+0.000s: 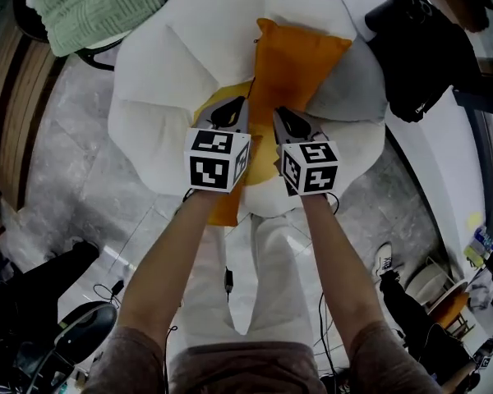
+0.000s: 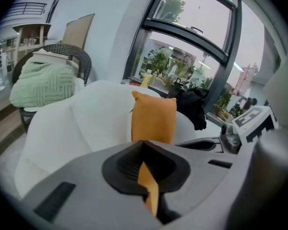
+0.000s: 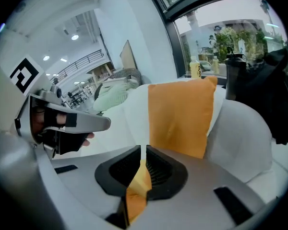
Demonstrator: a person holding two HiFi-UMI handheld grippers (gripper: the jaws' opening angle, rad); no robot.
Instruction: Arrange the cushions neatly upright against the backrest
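Two bare forearms reach from the near edge toward the white armchair (image 1: 148, 138), almost parallel and drawing a little closer at the wrists: the left forearm (image 1: 160, 277) and the right forearm (image 1: 345, 277). Each hand carries its tool tilted downward over the seat, the marker cubes facing up and sitting side by side, close but apart.

The left gripper (image 1: 230, 113) is clenched on a fold of orange fabric; its own view shows the dark pads (image 2: 129, 164) pressed together with the cloth squeezed between them. The right gripper (image 1: 287, 123) is likewise clamped on orange fabric, a thin strip of it caught between its ribbed pads (image 3: 158, 169). Both grasp the same held cushion (image 1: 227, 209), which hangs below the tools over the near edge of the seat, a paler yellow part of it showing to the left of the left gripper's tip.

Beyond the tools, the upright cushion (image 1: 300, 64) stands on the seat, leaning against the backrest (image 1: 222, 23) toward its right side, clear of both tools.

Far left, a green blanket (image 1: 90, 6) lies on a wicker chair; a black bag (image 1: 411, 39) sits far right of the armchair.
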